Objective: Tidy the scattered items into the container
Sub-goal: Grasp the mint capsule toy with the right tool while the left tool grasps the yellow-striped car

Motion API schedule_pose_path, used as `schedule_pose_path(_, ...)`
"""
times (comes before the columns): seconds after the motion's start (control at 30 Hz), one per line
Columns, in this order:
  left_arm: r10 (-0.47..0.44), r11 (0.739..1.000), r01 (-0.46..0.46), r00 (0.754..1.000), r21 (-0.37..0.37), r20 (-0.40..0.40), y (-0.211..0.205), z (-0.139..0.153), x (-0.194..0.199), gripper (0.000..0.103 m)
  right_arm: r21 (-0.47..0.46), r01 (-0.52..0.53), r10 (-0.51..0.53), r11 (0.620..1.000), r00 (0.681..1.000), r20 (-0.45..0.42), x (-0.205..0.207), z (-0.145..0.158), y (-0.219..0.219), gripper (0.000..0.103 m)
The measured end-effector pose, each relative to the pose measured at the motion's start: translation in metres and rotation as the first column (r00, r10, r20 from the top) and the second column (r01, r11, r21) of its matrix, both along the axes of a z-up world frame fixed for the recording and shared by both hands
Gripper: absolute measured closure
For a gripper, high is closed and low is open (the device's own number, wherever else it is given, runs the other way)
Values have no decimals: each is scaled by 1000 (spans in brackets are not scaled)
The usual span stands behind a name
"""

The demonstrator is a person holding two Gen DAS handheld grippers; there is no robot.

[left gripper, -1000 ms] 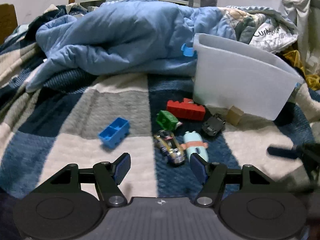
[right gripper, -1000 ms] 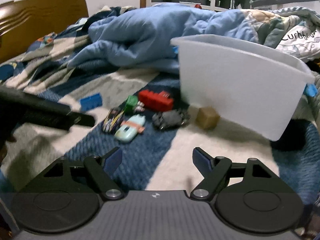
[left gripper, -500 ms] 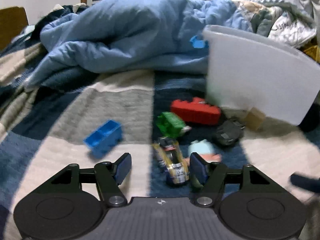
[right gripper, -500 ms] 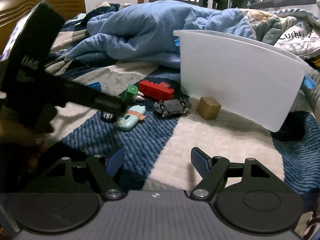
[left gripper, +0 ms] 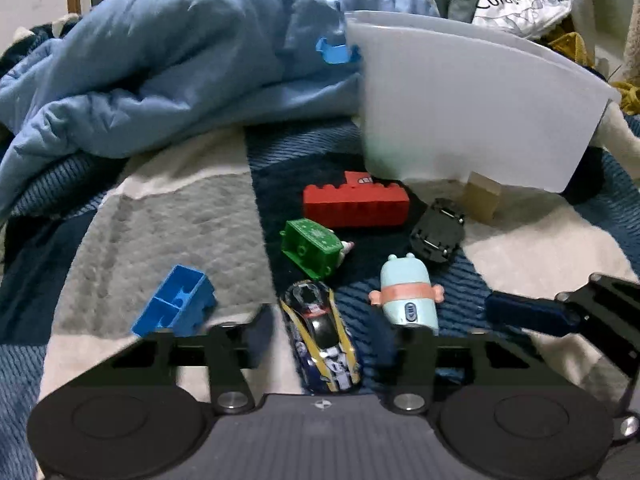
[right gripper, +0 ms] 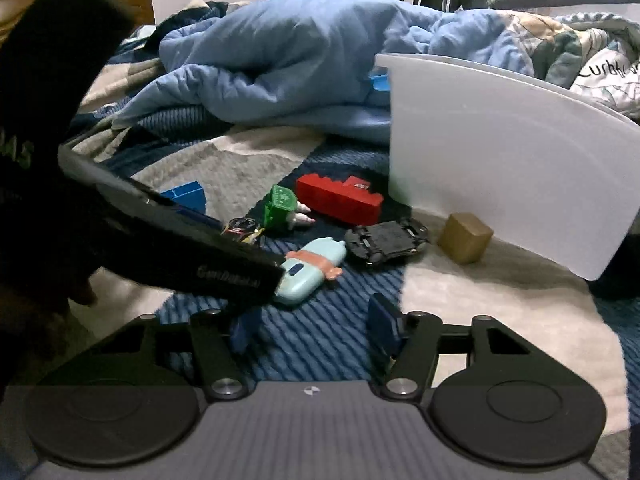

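Item: toy racing car (left gripper: 320, 340), small, rigid, probably light die-cast or plastic with a glossy, slippery shell and free wheels; lies nose-away on the checked blanket (left gripper: 168, 220), well short of the white container (left gripper: 472, 120), beside a pale blue toy (left gripper: 406, 292). Left gripper (left gripper: 324, 336): jaws have just been closing, now flanking the car's flanks, contact not clear; best hold is across the straight mid-body sides. Right gripper (right gripper: 316, 326): jaws also closing, partly apart, empty.
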State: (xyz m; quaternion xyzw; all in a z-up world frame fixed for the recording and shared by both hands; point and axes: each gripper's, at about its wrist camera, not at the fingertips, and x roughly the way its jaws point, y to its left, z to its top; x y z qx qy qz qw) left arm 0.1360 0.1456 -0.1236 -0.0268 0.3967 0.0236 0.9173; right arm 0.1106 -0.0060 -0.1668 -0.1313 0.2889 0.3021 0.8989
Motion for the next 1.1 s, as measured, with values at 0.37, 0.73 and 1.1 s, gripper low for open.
schedule_pose_path(0.37, 3, 999, -3, 1000, -52, 8, 28, 7, -23, 68, -28, 47, -48, 998, 999, -19, 20, -6, 29, 41)
schedule_pose_path(0.73, -31, 998, 33, 999, -58, 33, 11, 18, -32, 68, -44, 15, -15, 999, 1000, 16, 12, 5, 0, 51)
schedule_pose_path(1.1, -129, 991, 134, 984, -30, 123, -50, 56, -38, 69, -35, 92, -89, 995, 992, 95, 5, 31, -68, 51)
